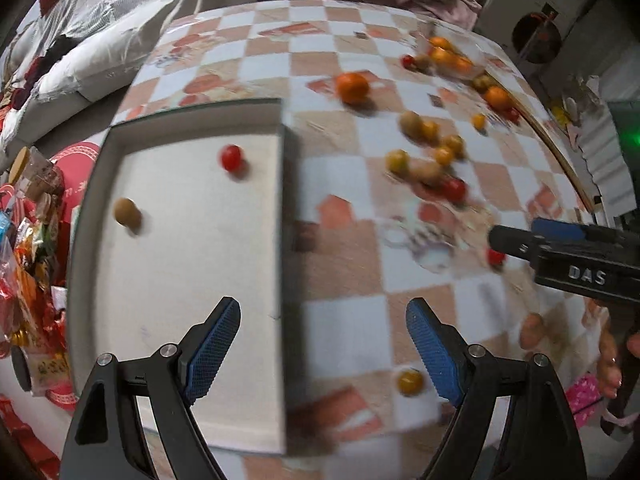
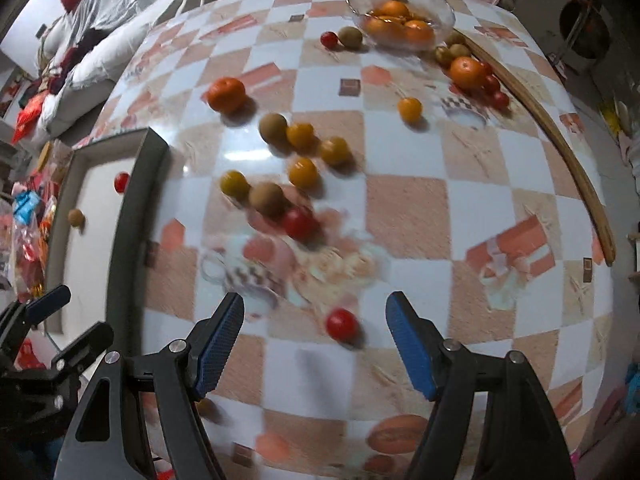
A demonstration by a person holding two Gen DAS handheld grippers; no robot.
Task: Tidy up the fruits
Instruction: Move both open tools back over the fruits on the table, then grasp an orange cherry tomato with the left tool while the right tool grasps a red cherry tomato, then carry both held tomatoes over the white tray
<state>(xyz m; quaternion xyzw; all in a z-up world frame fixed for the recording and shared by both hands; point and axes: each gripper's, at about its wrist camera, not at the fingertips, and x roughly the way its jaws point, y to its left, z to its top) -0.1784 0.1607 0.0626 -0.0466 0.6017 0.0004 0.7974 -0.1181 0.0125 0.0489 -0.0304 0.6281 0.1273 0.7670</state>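
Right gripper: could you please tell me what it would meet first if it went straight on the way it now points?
Most likely the red cherry tomato lying on the table between the open right gripper fingers, though depth is unclear.

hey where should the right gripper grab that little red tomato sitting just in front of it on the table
Grip the red tomato across its widest middle, coming straight down from above. It is small, round and lies alone on the checked table, so nothing blocks either side. The right gripper stands open and wider than the fruit; centre it first, since a round fruit can roll off one pad.
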